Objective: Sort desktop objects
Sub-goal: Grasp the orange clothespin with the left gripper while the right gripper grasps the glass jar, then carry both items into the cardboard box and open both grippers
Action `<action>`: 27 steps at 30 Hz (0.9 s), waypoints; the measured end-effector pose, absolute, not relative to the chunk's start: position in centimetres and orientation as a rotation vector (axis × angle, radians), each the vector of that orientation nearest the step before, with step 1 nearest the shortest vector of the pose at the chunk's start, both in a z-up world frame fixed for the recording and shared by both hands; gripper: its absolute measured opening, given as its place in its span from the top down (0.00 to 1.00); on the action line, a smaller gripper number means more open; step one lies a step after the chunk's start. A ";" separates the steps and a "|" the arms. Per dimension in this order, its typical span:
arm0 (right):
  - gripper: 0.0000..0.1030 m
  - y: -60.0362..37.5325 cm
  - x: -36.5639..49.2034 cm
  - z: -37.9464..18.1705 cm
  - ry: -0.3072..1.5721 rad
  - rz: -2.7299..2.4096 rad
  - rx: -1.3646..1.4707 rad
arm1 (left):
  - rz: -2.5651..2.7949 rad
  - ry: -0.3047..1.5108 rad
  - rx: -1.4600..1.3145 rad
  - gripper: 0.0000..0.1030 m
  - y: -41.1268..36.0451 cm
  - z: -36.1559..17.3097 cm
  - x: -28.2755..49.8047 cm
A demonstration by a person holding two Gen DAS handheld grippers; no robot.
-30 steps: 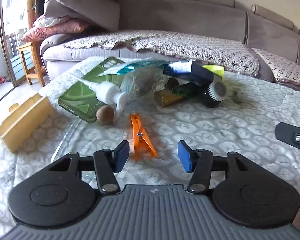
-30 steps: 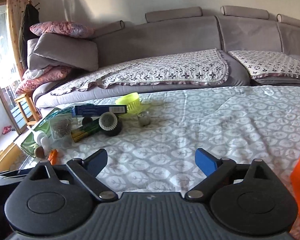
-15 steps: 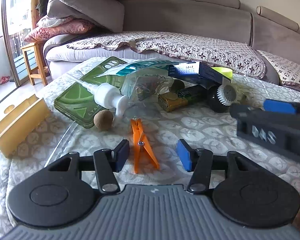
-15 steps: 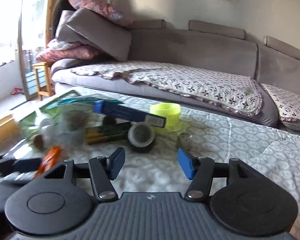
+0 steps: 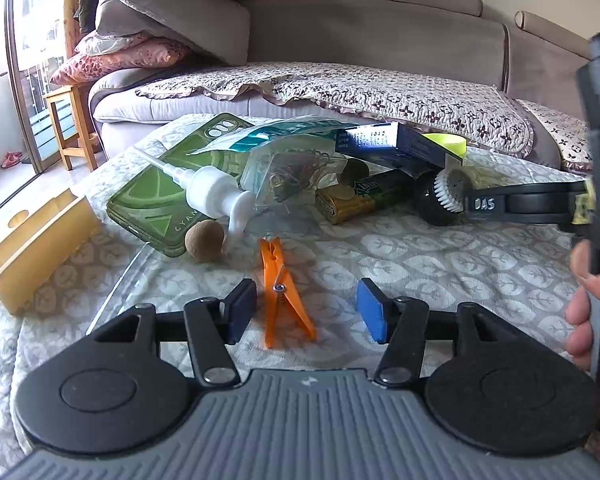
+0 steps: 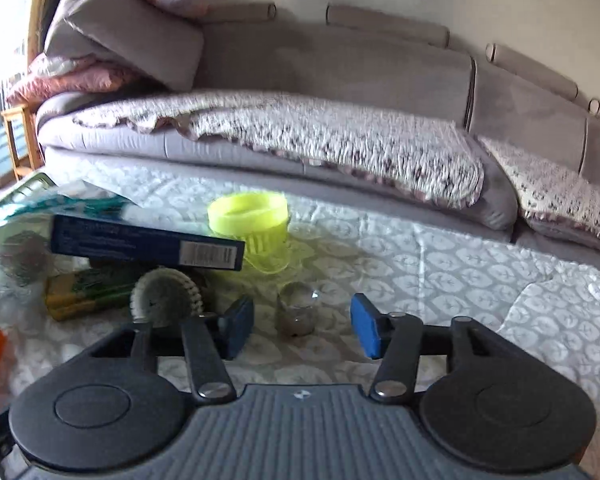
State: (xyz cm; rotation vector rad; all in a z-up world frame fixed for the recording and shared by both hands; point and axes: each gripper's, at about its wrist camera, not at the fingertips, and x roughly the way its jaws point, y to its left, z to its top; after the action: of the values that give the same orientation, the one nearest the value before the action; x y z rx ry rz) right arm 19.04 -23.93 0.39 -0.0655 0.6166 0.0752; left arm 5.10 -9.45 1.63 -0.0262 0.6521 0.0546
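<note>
Closing right gripper (image 6: 302, 326) jaws flank small jar (image 6: 298, 312), untouched.

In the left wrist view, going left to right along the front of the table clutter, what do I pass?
Yellow wooden box → green phone case → brown ball → orange clothespin → gold-green tin → round black brush.

surface: quilted leaf-print table cover (image 5: 440, 248) | on it: orange clothespin (image 5: 282, 284), phone case (image 5: 160, 184), brown ball (image 5: 204, 239), wooden box (image 5: 32, 248) at left edge
</note>
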 end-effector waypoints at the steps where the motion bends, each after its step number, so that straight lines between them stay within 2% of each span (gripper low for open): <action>1: 0.81 -24.1 19.1 0.4 0.620 0.082 -0.051 | 0.056 0.652 -0.024 0.46 -9.5 1.6 5.2; 3: 0.80 -24.2 18.8 0.4 0.617 0.088 -0.049 | 0.054 0.649 -0.021 0.52 -9.4 1.6 5.1; 4: 0.80 -24.3 18.6 0.5 0.615 0.085 -0.047 | 0.055 0.644 -0.017 0.73 -9.4 1.7 5.0; 5: 0.80 -24.4 18.3 0.6 0.612 0.078 -0.039 | 0.050 0.639 -0.007 0.80 -9.5 1.7 4.9; 15: 0.80 -27.0 12.4 2.0 0.620 0.041 0.049 | -0.007 0.670 -0.004 0.80 -10.0 2.5 2.8; 27: 0.79 -31.5 -0.1 8.8 0.528 0.013 0.093 | -0.167 0.731 0.023 0.80 -12.6 5.9 -3.6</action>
State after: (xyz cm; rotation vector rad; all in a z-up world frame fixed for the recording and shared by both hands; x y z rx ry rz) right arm -0.15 -31.51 8.77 0.0933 0.5285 0.0129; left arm -3.64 -12.57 5.88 0.0233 0.7306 -0.1667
